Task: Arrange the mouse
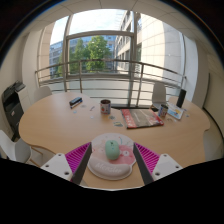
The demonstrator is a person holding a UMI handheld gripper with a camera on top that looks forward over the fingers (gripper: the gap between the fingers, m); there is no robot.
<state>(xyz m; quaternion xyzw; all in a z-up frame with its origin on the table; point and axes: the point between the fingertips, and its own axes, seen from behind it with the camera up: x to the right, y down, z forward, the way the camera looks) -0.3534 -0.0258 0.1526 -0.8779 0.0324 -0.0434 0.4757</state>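
A pale green mouse (112,149) lies on a round white mouse pad (110,166) with a pink printed figure, on the light wooden table (60,120). My gripper (112,160) is open. Its two fingers with magenta pads (78,156) stand on either side of the round pad. The mouse sits between the fingers with a wide gap at each side, and it rests on the pad by itself.
Beyond the mouse stand a dark mug (105,105), a magazine (142,118) and a small black object (76,101). A railing (110,68) and big windows lie behind the table. A dark chair (12,105) stands at the left.
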